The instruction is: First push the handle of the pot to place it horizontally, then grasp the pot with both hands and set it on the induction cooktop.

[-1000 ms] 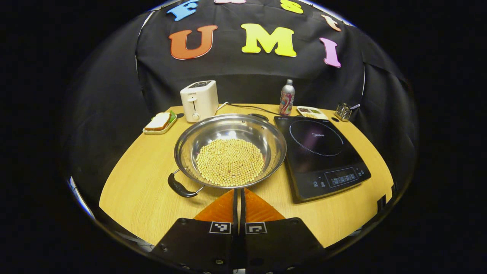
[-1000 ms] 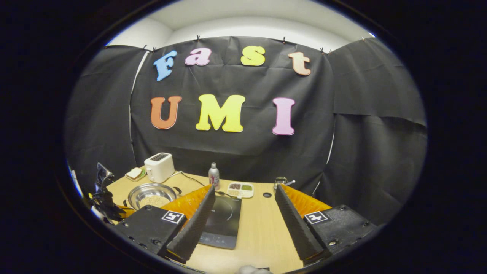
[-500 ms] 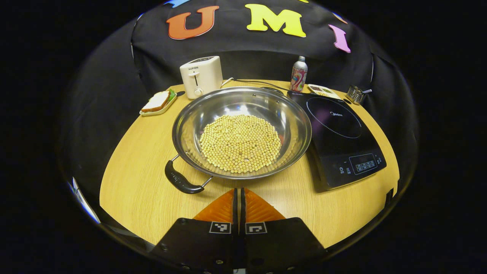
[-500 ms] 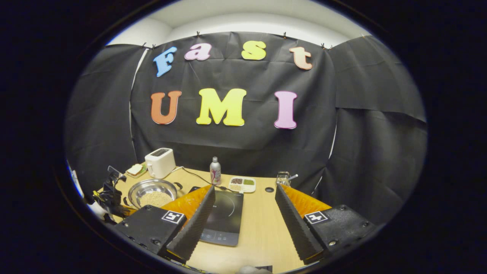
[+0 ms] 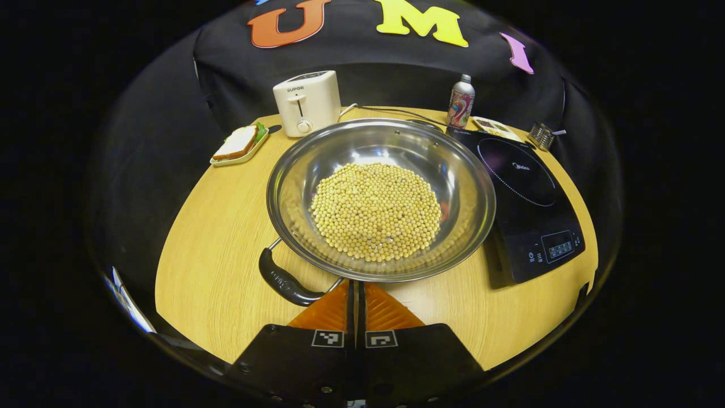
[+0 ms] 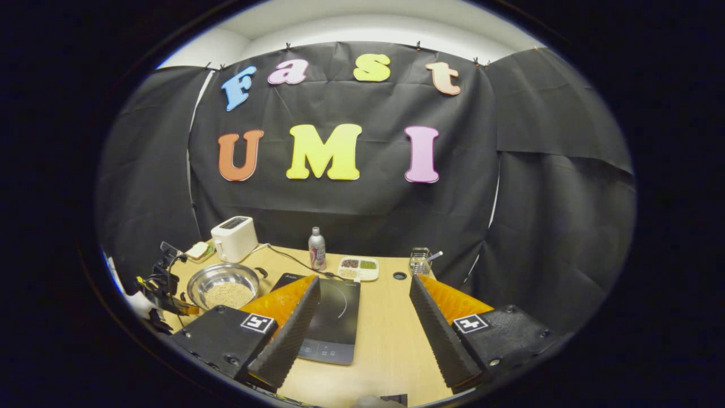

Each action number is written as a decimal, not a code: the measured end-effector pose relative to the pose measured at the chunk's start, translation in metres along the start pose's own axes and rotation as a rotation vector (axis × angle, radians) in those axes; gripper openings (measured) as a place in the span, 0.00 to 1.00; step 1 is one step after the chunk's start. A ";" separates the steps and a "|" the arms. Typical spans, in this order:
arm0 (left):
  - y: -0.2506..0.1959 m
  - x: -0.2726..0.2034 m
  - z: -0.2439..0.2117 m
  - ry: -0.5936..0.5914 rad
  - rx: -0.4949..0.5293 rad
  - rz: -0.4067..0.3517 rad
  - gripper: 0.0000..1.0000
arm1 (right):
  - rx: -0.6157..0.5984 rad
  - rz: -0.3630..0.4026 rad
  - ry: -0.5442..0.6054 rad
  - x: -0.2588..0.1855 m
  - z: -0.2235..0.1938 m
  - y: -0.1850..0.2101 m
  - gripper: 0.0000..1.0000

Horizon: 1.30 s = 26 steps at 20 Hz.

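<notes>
Left claw [image 5: 357, 294], fingers together, nears the pot [image 5: 380, 198] handle [image 5: 286, 280]; right claw [image 6: 362, 317] hangs spread over the bench [image 6: 391, 340].

counted: 1 pot [image 5: 380, 198] | 1 induction cooktop [image 5: 524, 192] | 1 toaster [image 5: 306, 102] | 1 bottle [image 5: 460, 102] | 1 sandwich plate [image 5: 238, 146] | 1 divided snack tray [image 6: 358, 269] | 2 grippers: left gripper [image 5: 355, 300], right gripper [image 6: 362, 306]

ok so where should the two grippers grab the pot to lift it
By its two loop handles, I'd say. The near handle sticks out low toward the shut left gripper; the far one sits on the opposite rim. The pot is wide, shallow and full of beans, so come in level from opposite sides.
</notes>
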<state>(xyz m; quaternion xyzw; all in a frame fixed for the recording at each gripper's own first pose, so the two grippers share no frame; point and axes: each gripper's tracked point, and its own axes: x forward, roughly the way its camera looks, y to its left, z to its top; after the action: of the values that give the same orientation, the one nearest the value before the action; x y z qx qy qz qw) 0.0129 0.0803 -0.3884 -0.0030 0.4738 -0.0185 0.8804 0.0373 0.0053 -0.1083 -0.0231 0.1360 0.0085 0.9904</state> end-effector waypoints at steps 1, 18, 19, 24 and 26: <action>0.000 0.000 -0.001 0.007 -0.001 -0.001 0.10 | 0.004 0.000 0.003 0.001 0.000 0.000 0.99; 0.046 0.007 0.012 0.015 -0.038 0.078 0.10 | -0.006 -0.007 0.014 0.005 -0.004 0.001 0.99; 0.049 0.008 0.014 0.015 -0.041 0.082 0.10 | -0.008 -0.008 0.015 0.004 -0.004 0.002 0.99; 0.071 0.011 0.019 0.010 -0.074 0.107 0.00 | -0.006 -0.008 0.016 0.005 -0.004 0.004 0.99; 0.080 0.011 0.020 0.011 -0.089 0.116 0.10 | -0.003 -0.005 0.025 0.007 -0.007 0.006 0.99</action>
<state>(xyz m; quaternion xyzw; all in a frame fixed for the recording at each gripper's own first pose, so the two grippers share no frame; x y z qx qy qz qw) 0.0380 0.1593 -0.3887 -0.0145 0.4783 0.0537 0.8764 0.0415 0.0108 -0.1171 -0.0252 0.1481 0.0060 0.9886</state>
